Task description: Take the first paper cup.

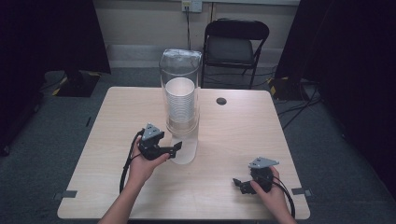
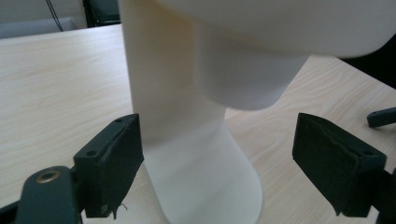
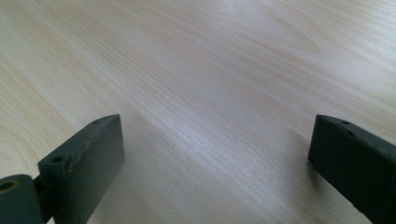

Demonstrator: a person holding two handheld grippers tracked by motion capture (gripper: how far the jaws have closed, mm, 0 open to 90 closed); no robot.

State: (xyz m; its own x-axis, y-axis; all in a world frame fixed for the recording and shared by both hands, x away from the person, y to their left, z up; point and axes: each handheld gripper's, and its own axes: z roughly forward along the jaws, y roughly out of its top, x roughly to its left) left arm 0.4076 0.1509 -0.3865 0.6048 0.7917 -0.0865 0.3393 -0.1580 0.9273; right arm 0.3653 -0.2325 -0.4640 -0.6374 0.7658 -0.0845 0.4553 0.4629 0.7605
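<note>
My left gripper [image 1: 176, 148], jaws apart, frames the white stand [image 2: 201, 177] of the cup dispenser [image 1: 180, 93] without touching it. My right gripper [image 1: 239, 183], well right of the dispenser, is spread empty over the worktop [image 1: 233, 135].

The counter [image 1: 116, 154] looks like pale wood laminate with a fine grain and a smooth, faintly sheeny face. The cup dispenser [image 1: 180, 84] has a clear, glossy plastic tube [image 1: 181, 65] over a matt, smooth, white plastic stand [image 2: 196, 163]; the stacked cups [image 1: 180, 105] inside look like ribbed white plastic. The fingers [image 2: 112, 163] are matt black, their pads slightly rough and frayed at one edge.
</note>
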